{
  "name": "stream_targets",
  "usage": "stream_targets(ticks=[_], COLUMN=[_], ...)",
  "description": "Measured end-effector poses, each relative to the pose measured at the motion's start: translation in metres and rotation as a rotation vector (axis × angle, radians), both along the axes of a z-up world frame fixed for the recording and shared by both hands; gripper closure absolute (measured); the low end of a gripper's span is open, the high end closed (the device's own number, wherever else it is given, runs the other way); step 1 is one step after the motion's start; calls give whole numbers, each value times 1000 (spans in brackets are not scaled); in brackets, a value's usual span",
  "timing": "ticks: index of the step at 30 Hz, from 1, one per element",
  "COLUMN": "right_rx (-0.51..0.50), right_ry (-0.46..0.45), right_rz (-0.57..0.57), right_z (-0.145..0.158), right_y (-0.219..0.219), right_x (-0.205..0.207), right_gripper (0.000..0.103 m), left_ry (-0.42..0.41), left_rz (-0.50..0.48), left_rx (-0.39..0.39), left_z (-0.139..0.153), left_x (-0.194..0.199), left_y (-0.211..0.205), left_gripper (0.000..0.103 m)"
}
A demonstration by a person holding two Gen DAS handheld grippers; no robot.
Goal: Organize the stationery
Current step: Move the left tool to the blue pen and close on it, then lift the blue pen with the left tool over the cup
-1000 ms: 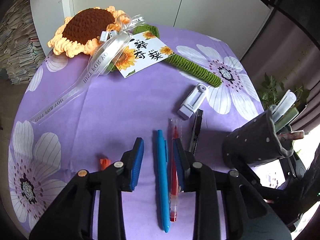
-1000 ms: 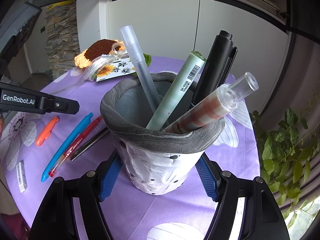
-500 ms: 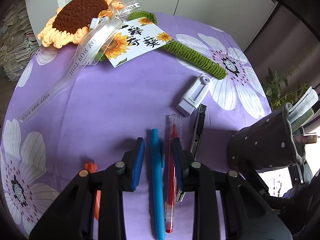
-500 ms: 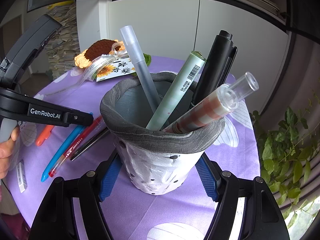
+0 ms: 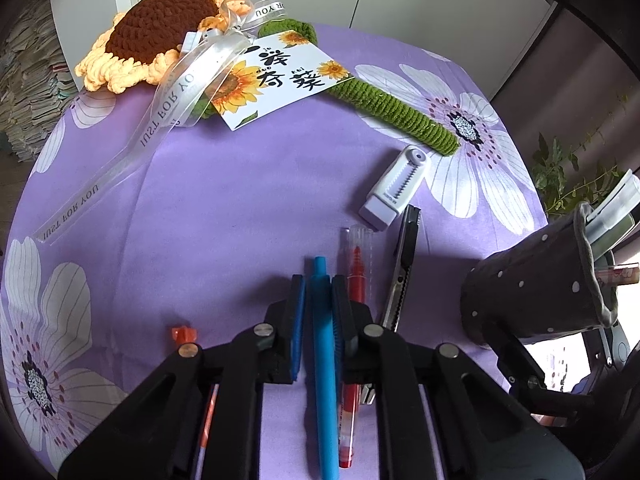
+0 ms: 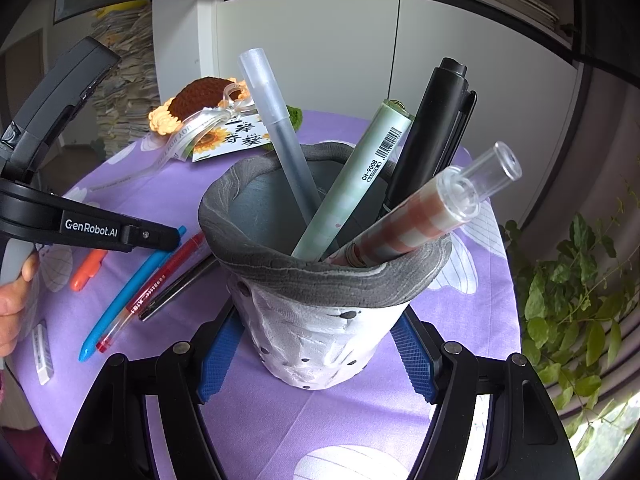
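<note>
Purple tablecloth [image 5: 240,200], clamped blue pen [image 5: 324,360]

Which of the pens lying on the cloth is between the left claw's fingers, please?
The blue pen; the red pen and orange pen lie outside the left claw.

My left claw [image 5: 318,296] points steeply down, and its jaws have just closed onto the blue pen [image 5: 324,360], pads pressing its barrel. My right claw [image 6: 316,354] tilts down less steeply, both pads clamped against the sides of the pen cup [image 6: 320,320].
</note>
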State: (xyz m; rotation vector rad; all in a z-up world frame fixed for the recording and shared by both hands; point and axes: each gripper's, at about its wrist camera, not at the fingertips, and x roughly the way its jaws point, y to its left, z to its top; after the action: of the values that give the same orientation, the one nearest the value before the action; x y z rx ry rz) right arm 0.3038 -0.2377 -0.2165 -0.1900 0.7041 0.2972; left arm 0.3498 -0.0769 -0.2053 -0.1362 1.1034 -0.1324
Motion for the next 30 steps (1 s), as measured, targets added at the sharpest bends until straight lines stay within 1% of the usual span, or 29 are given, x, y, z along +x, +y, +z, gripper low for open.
stream_targets(ticks=[4, 6, 8, 10, 13, 18, 30], right_rx=[0, 0, 0, 0, 0, -1, -2], right_ry=[0, 0, 0, 0, 0, 0, 0], right_rz=[0, 0, 0, 0, 0, 0, 0], right_z=[0, 0, 0, 0, 0, 0, 0], right_y=[0, 0, 0, 0, 0, 0, 0], right_x=[0, 0, 0, 0, 0, 0, 0], right_gripper=[30, 30, 30, 30, 30, 30, 30], left_ry=[-12, -6, 3, -10, -35, -124, -362], left_rz=[-9, -11, -7, 4, 13, 0, -143], left_rx=[27, 8, -11, -14, -43, -84, -172], left_z=[0, 0, 1, 5, 18, 53, 131], left_x=[1, 1, 1, -2, -8, -28, -66], left_y=[-5, -3, 1, 4, 12, 14, -16], left_gripper=[92, 95, 95, 95, 95, 95, 95])
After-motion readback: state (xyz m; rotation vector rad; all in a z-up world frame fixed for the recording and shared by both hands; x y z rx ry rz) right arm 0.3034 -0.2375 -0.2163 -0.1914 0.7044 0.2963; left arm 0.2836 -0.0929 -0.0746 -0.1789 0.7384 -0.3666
